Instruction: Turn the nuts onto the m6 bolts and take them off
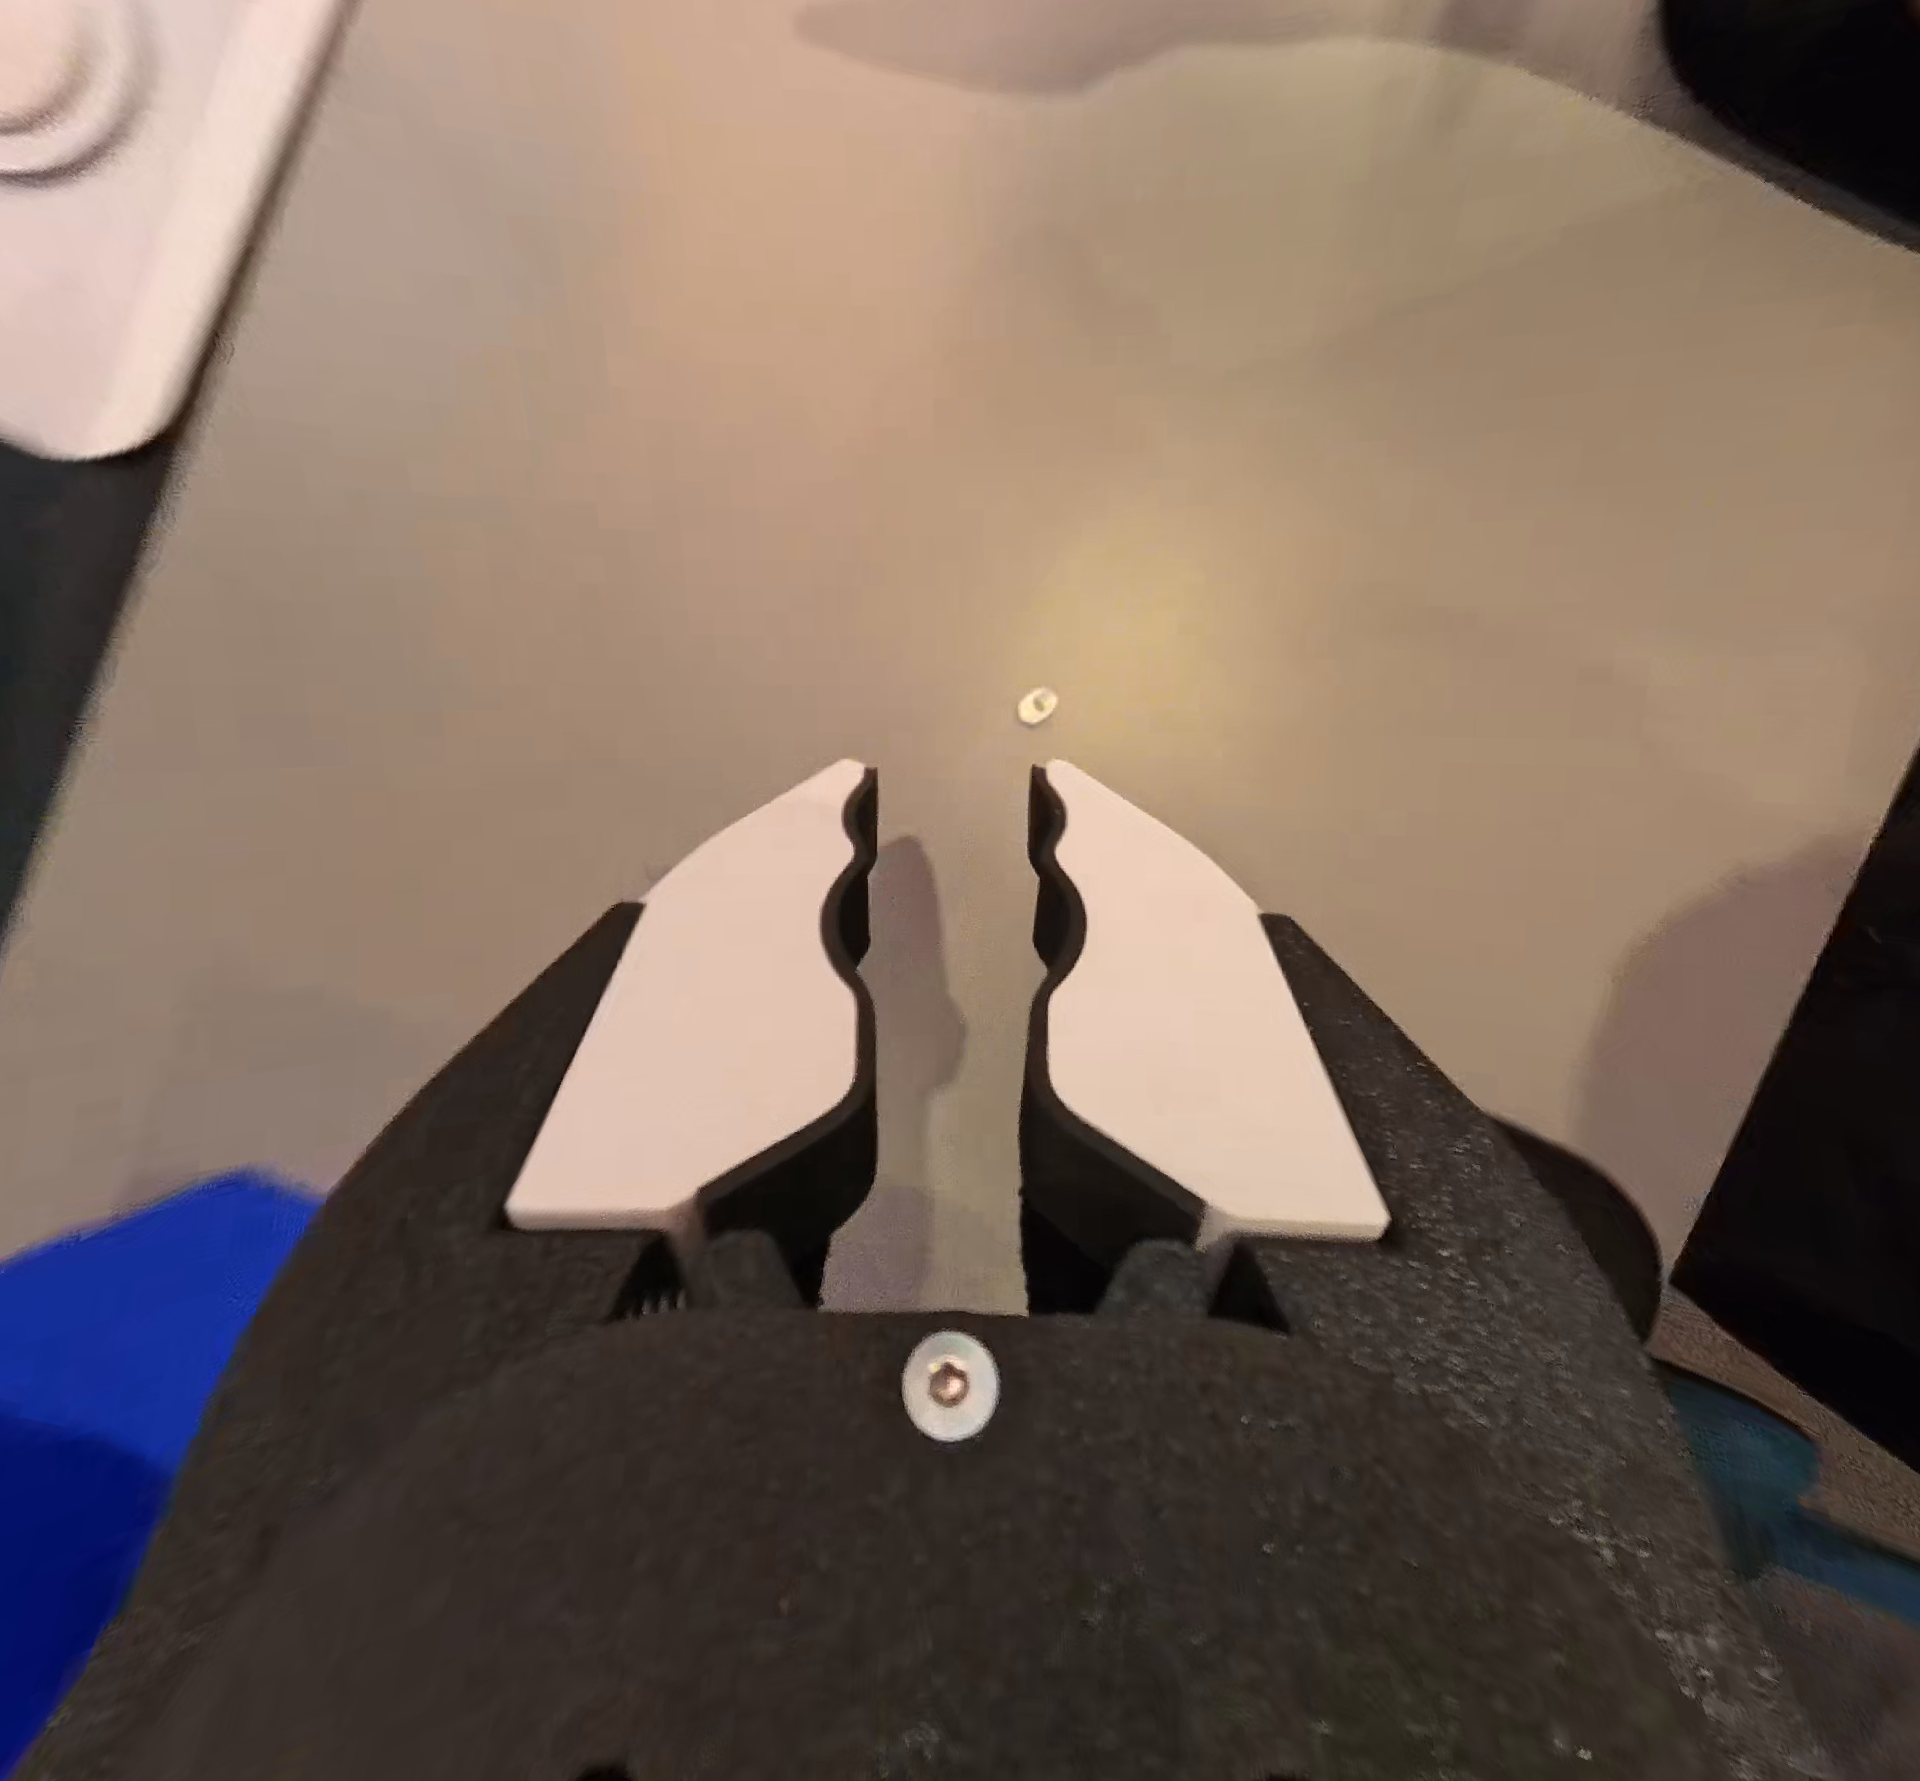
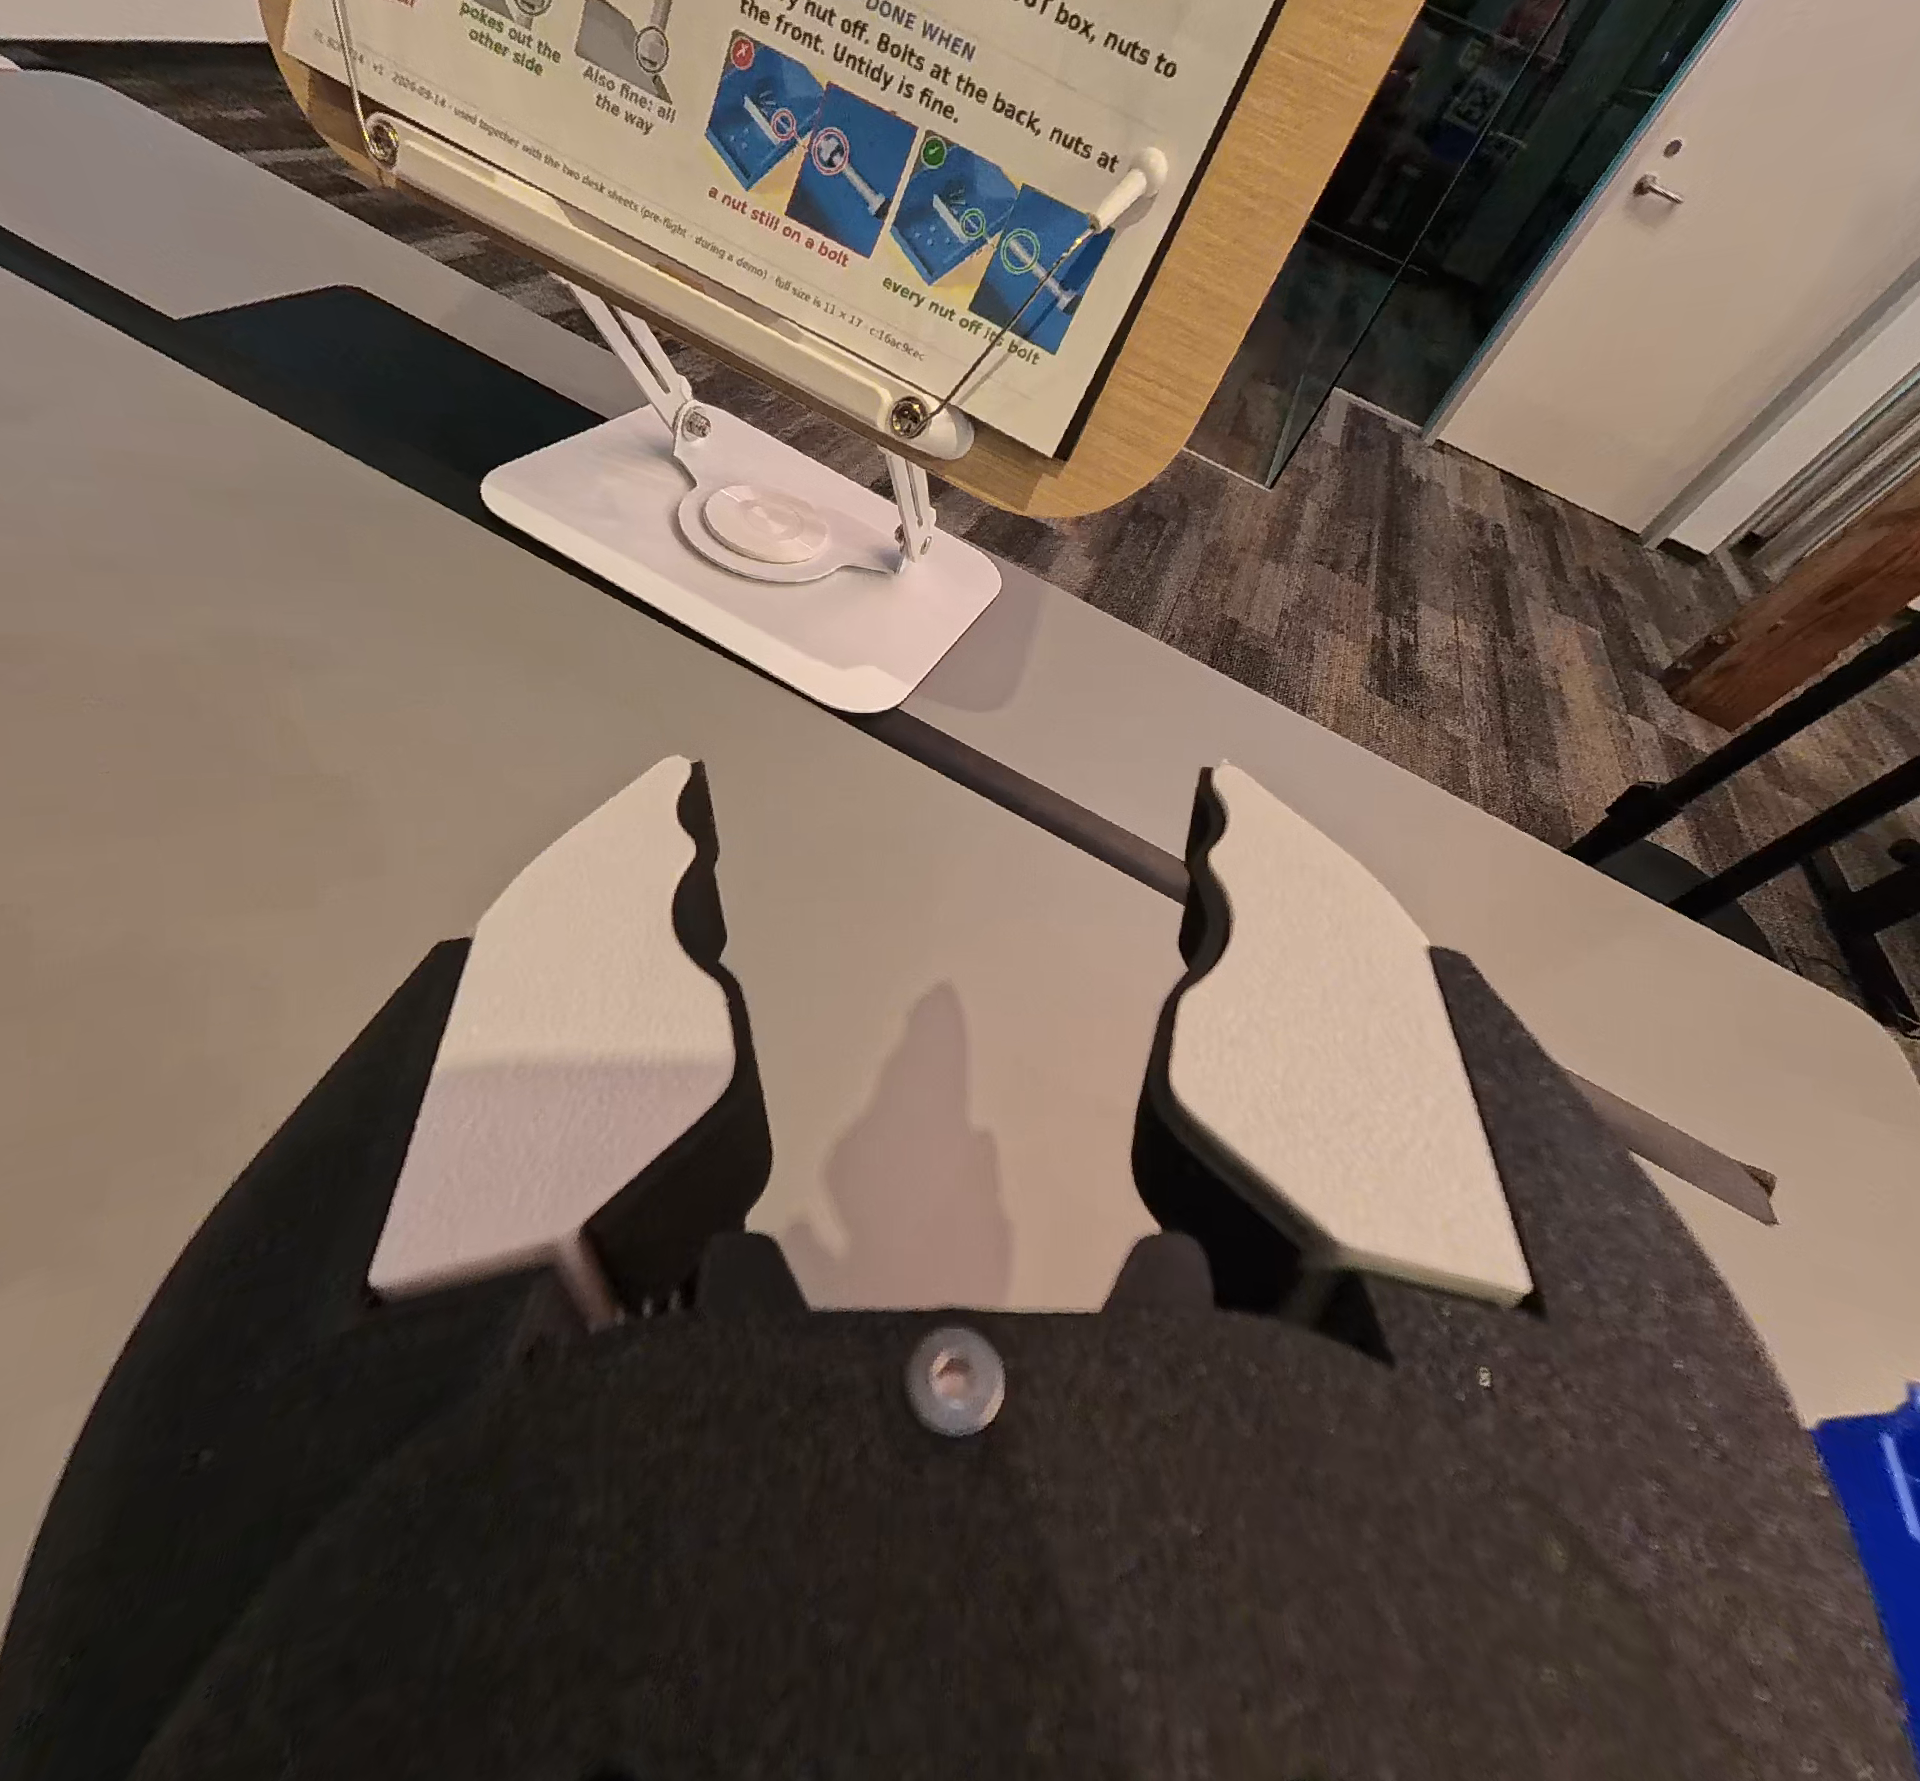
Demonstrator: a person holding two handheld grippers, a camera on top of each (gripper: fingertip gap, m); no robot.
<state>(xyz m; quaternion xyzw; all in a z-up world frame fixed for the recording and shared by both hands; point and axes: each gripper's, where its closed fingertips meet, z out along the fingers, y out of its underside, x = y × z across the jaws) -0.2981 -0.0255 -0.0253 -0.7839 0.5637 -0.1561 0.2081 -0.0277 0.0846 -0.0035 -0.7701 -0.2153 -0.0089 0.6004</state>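
Note:
In the left wrist view a small silver nut (image 1: 1036,705) lies alone on the grey table (image 1: 675,505), just beyond and slightly right of my left gripper (image 1: 954,775). That gripper is partly open and empty, its white fingers (image 1: 758,952) a narrow gap apart above the table. In the right wrist view my right gripper (image 2: 951,775) is wide open and empty over the table (image 2: 312,692). No bolt shows in either view.
A white stand base (image 2: 769,547) carries a wooden board with an instruction sheet (image 2: 790,100) at the table's far edge; the base also shows in the left wrist view (image 1: 135,131). Blue box corners (image 1: 114,1336) (image 2: 1875,1513) sit by each gripper. A dark object (image 1: 1818,6) lies at the far right.

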